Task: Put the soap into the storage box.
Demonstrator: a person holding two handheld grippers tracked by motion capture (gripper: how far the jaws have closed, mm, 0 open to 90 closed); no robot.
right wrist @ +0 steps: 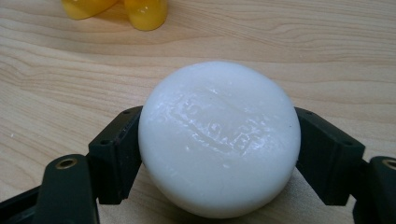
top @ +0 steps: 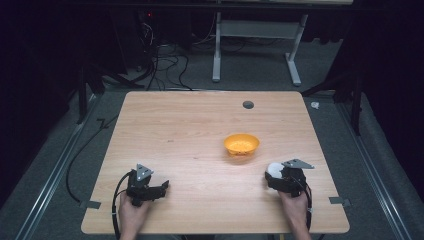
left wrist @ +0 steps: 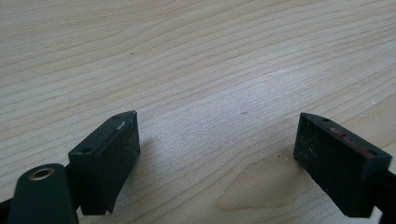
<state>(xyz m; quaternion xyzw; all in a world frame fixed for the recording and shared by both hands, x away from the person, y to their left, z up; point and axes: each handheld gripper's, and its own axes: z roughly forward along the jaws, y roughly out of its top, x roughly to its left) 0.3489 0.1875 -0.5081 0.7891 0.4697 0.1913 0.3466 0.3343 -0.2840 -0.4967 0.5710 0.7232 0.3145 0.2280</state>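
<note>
A round white bar of soap point(right wrist: 219, 137) is held between the two black jaws of the right gripper point(right wrist: 219, 154). In the right gripper view, both jaws are pressed against the sides of the soap, one on each side, and raised letters can be seen on its top face, though they are too faint to be read. The soap is found just above the wooden surface point(top: 190, 135), near its right front part. In the high view, the soap point(top: 274, 168) is seen as a white spot at the front of the right gripper point(top: 280, 177), which is carried by the right hand point(top: 295, 210) coming in from the bottom edge.

An orange bowl point(top: 241, 144) is placed on the surface a little further from the person, near the soap but not touching it. Its yellow-orange underside point(right wrist: 116, 9) is visible at the top of the right gripper view.

The left gripper point(top: 150, 189) is kept near the left front part of the surface, well apart from the soap and the bowl, and is carried by the left hand point(top: 131, 212). In the left gripper view, its jaws are spread wide, with only bare wood point(left wrist: 210, 70) between them.
</note>
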